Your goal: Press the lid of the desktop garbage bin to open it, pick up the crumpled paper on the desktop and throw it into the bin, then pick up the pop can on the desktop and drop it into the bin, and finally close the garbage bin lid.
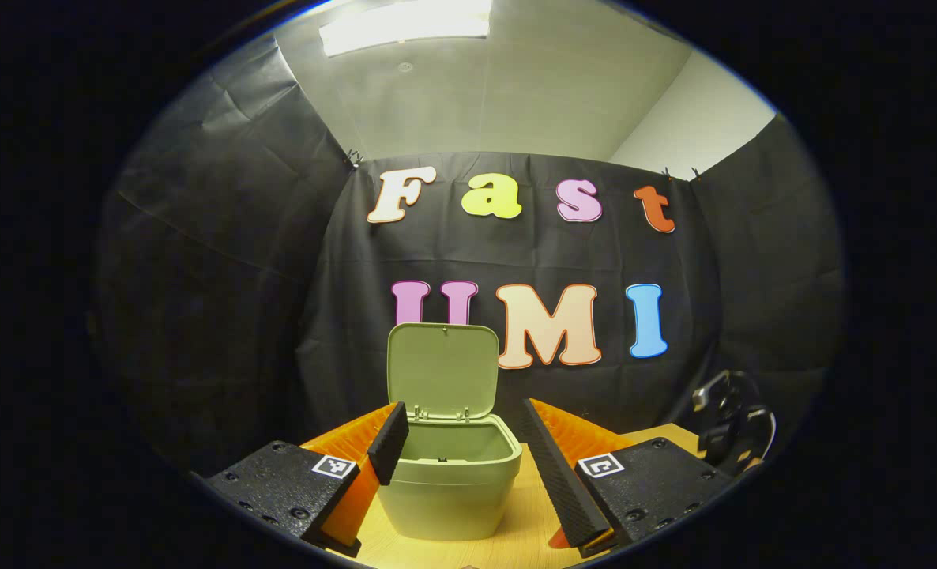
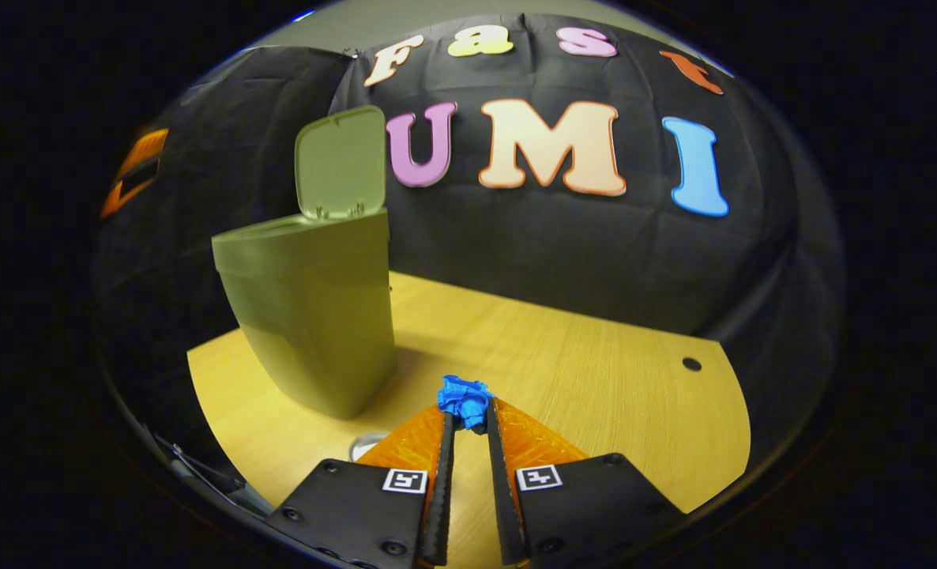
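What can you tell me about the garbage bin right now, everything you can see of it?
The garbage bin is a pale green tub, plastic by its look, tapering toward the base and standing upright on the wooden desktop. Its lid is swung up, hinged at the back rim and standing nearly vertical. The inside that shows looks empty. The left gripper has open jaws flanking the bin without visibly touching it.
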Motion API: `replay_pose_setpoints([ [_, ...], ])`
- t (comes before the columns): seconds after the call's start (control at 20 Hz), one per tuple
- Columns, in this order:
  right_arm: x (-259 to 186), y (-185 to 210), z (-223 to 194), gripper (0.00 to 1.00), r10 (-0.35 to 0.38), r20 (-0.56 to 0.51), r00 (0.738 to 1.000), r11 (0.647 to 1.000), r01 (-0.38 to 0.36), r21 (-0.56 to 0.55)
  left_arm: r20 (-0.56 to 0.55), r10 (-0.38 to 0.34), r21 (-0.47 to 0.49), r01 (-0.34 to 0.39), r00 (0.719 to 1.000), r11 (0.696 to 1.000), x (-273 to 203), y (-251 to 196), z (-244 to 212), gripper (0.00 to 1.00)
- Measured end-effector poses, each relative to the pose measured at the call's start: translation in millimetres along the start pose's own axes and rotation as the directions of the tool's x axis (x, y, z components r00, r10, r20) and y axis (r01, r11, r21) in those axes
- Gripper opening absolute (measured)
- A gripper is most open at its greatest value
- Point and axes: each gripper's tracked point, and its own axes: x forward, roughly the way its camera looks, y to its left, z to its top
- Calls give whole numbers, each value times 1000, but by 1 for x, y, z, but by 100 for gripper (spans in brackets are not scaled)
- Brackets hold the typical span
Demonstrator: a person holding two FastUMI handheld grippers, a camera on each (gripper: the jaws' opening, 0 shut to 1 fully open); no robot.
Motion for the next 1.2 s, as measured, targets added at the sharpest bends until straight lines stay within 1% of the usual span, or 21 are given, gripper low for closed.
replay_pose_setpoints([
  [0.05,-1,7,26,27,13,51,999,1000,-13,1,1,-8,-5,8,1000,1000,3,0,-2,87],
  [0.1,-2,15,52,24,28,104,994,1000,-29,0,-1,-13,-8,13,1000,1000,7,1,-3,87],
  [0.15,-3,23,72,26,41,141,989,999,-41,-1,-3,-18,-10,18,1000,1000,9,2,-6,87],
  [0.3,-1,50,113,26,82,209,974,996,-84,3,-9,-22,-7,22,1000,1000,18,13,-13,86],
  [0.5,17,90,135,26,123,241,963,991,-132,22,-42,-20,-8,20,999,1000,30,39,-27,87],
  [0.55,23,100,138,26,132,248,960,990,-142,23,-48,-18,-5,17,999,1000,33,47,-30,85],
  [0.75,49,142,138,24,174,248,953,981,-191,44,-78,-6,17,8,997,1000,41,77,-43,86],
  [0.8,56,152,140,26,183,250,951,979,-200,46,-88,-7,19,9,996,1000,44,83,-48,84],
  [0.9,65,174,139,24,208,244,947,973,-225,44,-106,-10,15,12,994,1000,47,93,-55,85],
  [0.95,71,184,138,30,222,236,946,971,-237,38,-114,-14,14,15,993,1000,49,97,-58,85],
  [1.05,80,195,135,32,226,224,948,972,-236,18,-129,-23,16,25,991,1000,52,100,-66,87],
  [1.2,74,196,138,83,216,232,948,975,-224,8,-137,-57,3,58,989,998,56,92,-70,87],
])
